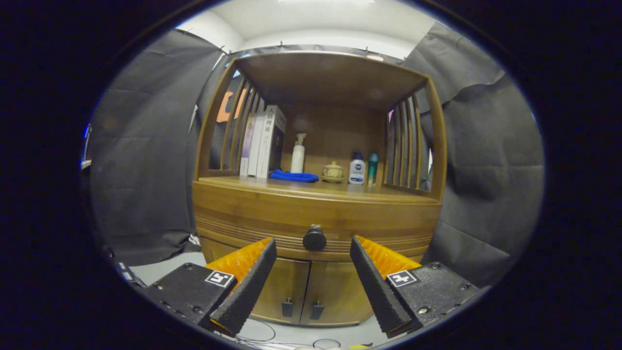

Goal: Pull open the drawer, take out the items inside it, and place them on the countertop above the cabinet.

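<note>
The drawer (316, 221) is closed, and its round dark knob (314, 238) sits just ahead of the gripper (313, 250), centred in the gap between the two fingers, which stand wide apart and hold nothing. To do this step well, I think the gripper should go straight forward until the knob is between the pads, close firmly, then pull level (not downward). The tabletop (272, 184) above already carries bottles and books.
</note>
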{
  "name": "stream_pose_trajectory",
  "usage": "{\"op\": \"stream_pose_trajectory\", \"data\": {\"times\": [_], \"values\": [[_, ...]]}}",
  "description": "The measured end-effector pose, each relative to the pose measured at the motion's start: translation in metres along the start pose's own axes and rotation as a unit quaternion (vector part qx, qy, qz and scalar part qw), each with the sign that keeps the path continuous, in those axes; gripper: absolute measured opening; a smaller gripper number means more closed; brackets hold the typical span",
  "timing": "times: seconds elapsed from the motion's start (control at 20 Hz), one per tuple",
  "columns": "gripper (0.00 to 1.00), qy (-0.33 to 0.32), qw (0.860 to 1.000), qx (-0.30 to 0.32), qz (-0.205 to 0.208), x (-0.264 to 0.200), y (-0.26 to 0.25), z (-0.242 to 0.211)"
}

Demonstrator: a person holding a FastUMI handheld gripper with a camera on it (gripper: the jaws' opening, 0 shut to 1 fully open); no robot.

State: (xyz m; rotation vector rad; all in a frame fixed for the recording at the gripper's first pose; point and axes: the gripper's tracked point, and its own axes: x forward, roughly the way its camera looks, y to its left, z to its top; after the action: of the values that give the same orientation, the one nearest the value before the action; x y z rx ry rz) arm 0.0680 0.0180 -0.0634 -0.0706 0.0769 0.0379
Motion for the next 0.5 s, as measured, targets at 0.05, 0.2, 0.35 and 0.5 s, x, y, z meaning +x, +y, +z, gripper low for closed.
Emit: {"op": "stream_pose_trajectory", "data": {"times": [0.05,0.2,0.35,0.5], "values": [[0.99,0.000,1.000,0.000,-0.004,0.010,-0.001,-0.002],[0.99,0.008,1.000,0.000,-0.017,0.042,-0.005,-0.006],[0.97,0.014,1.000,0.003,-0.025,0.069,-0.006,-0.007],[0.89,0.020,0.999,0.007,-0.024,0.086,-0.003,-0.010]]}}
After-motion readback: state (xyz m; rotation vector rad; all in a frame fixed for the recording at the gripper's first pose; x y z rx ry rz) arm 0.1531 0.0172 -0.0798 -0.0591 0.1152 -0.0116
